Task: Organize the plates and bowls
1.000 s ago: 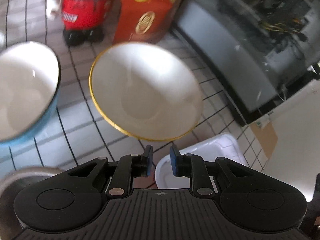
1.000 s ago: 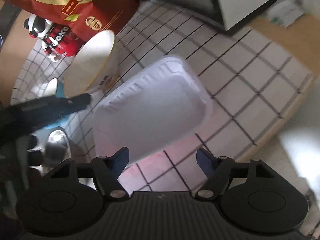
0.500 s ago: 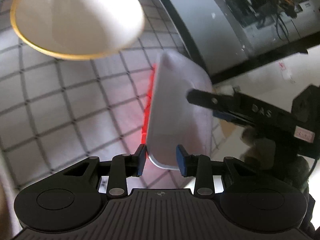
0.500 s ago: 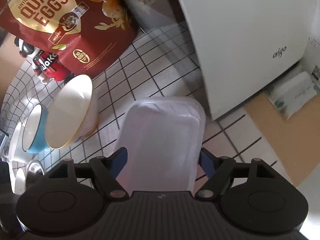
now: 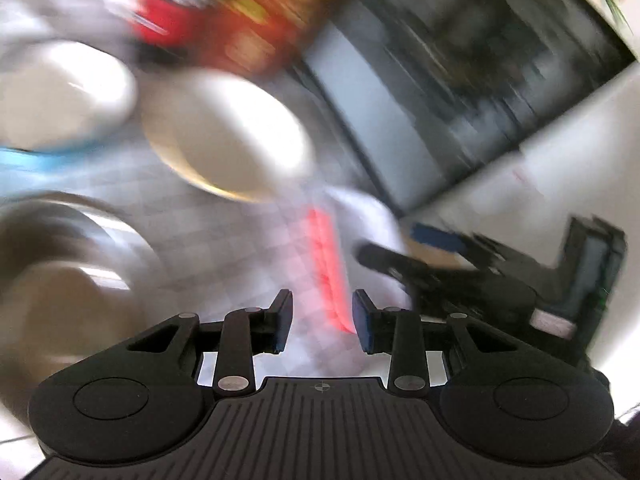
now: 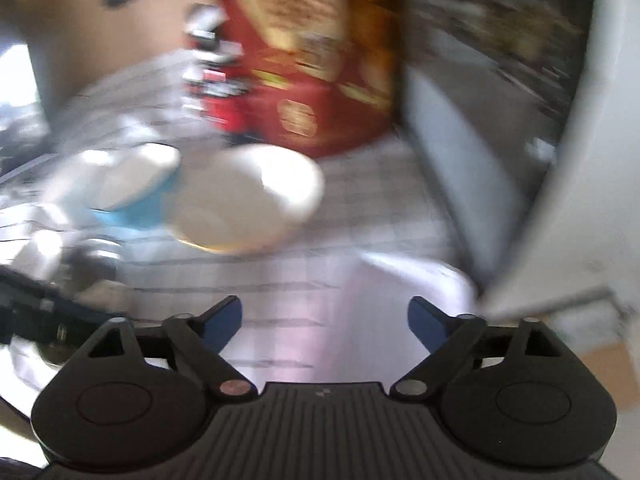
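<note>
Both views are motion-blurred. A white gold-rimmed bowl [image 5: 228, 136] [image 6: 244, 204] stands on the tiled counter beside a blue bowl [image 5: 60, 96] [image 6: 132, 188]. A white rectangular plastic tray [image 5: 368, 220] [image 6: 412, 280] lies on the tiles to the right. My left gripper [image 5: 322, 320] is open a little and holds nothing, just left of the tray's near edge. My right gripper [image 6: 324, 320] is wide open and empty, above the tiles left of the tray. It also shows in the left wrist view [image 5: 460, 276].
A steel bowl [image 5: 68, 264] sits at the near left. A red quail-egg bag [image 6: 320, 52] and a red toy figure [image 6: 216, 80] stand behind the bowls. A dark appliance [image 5: 460, 80] and a white box [image 6: 592, 160] stand to the right.
My left gripper has let go of the tray's edge, opened wider and swung back left. My right gripper has pulled away from over the tray and turned left towards the bowls.
</note>
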A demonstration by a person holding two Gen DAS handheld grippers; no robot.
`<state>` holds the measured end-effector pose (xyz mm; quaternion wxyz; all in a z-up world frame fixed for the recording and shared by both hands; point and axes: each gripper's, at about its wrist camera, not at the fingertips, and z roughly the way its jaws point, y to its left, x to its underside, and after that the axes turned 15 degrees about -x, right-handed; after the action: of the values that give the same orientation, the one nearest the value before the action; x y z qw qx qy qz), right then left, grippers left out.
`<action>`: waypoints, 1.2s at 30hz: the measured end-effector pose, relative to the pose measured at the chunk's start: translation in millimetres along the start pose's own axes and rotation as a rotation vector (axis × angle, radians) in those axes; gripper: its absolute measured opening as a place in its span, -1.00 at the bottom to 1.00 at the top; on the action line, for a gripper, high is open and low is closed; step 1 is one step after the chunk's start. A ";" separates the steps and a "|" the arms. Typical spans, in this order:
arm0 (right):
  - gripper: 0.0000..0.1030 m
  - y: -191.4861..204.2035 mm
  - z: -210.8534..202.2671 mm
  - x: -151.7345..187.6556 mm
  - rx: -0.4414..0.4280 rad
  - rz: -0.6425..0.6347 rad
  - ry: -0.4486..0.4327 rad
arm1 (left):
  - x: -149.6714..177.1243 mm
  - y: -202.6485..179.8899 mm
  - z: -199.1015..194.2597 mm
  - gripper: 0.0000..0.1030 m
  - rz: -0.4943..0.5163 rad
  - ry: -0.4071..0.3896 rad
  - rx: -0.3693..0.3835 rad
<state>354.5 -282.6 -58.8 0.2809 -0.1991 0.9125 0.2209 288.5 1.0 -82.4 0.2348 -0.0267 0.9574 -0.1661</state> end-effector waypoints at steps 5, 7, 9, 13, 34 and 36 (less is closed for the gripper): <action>0.89 43.7 54.8 -7.5 -0.209 0.031 0.065 | 18.8 73.5 -40.6 -0.30 -0.146 -0.126 -0.417; 0.89 57.5 78.7 -4.3 -0.252 0.060 0.119 | 29.3 104.2 -45.8 -0.30 -0.232 -0.134 -0.476; 0.89 65.9 96.5 -2.7 -0.277 0.078 0.153 | 35.1 122.3 -44.3 -0.30 -0.303 -0.129 -0.489; 0.83 73.3 120.6 -6.3 -0.275 0.122 0.195 | 34.6 131.3 -26.9 -0.30 -0.351 -0.120 -0.444; 0.17 89.3 110.7 13.4 -0.313 0.159 0.340 | 76.2 122.6 0.6 -0.28 -0.295 0.089 -0.245; 0.17 86.3 114.7 12.3 -0.308 0.192 0.331 | 76.4 122.6 7.5 -0.24 -0.316 0.079 -0.229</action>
<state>351.8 -155.4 -126.5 0.0715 -0.1852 0.9165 0.3473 227.3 104.5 -162.8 0.1633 -0.1964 0.9625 -0.0918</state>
